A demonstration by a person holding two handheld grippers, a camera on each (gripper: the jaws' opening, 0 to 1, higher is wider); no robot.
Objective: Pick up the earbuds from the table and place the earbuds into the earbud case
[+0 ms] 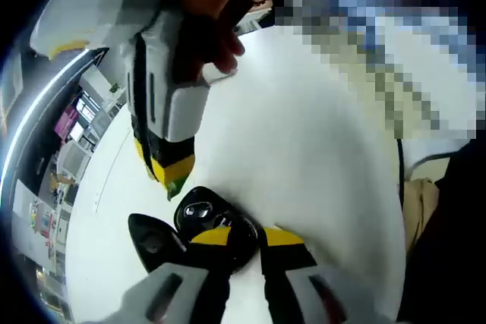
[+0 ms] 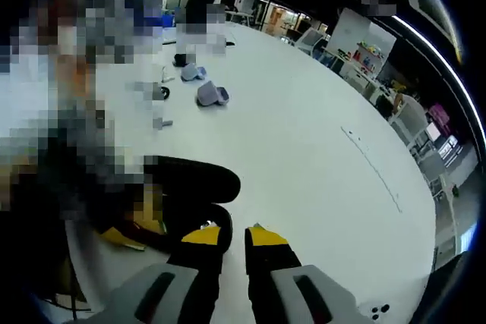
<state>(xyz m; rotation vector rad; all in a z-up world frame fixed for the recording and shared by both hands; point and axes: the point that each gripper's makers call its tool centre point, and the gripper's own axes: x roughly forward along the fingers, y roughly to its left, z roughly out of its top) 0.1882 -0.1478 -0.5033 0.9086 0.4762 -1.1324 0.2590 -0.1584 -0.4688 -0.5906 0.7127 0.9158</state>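
**Left gripper view.**
- Item: earbud case (image 1: 228,242), black, count one. It lies open on the white worktop (image 1: 319,157) near its near edge, lid (image 1: 152,240) swung out to one side.
- Item: left gripper (image 1: 247,237), count one. Its yellow-tipped fingers (image 1: 285,237) stand apart around the near side of the case. I cannot tell whether they press on it or merely flank it.
- Item: right gripper (image 1: 171,176), count one, coming down from above with a hand (image 1: 220,5) on it. Its tip is just above the case's open well.
- Item: earbuds. Something pale glints inside the well, too small for me to call or count.

**Right gripper view.**
- Item: right gripper (image 2: 234,234). Only a narrow slit shows between its fingers (image 2: 266,237). I cannot tell whether they pinch an earbud or are merely drawn close.
- Item: a dark rounded mass just beyond the fingertips, probably the case and the other tool; I cannot separate them.
- Item: small grey objects (image 2: 213,96), count two, well apart from the work, toward the worktop's far edge.

**Step in hand, as I judge it.** An earbud is being seated in the case. To do it well, I would keep the left fingers steadying the case so it cannot skate. I would then bring the right tip straight down over the empty well and let go only once the bud sits level.
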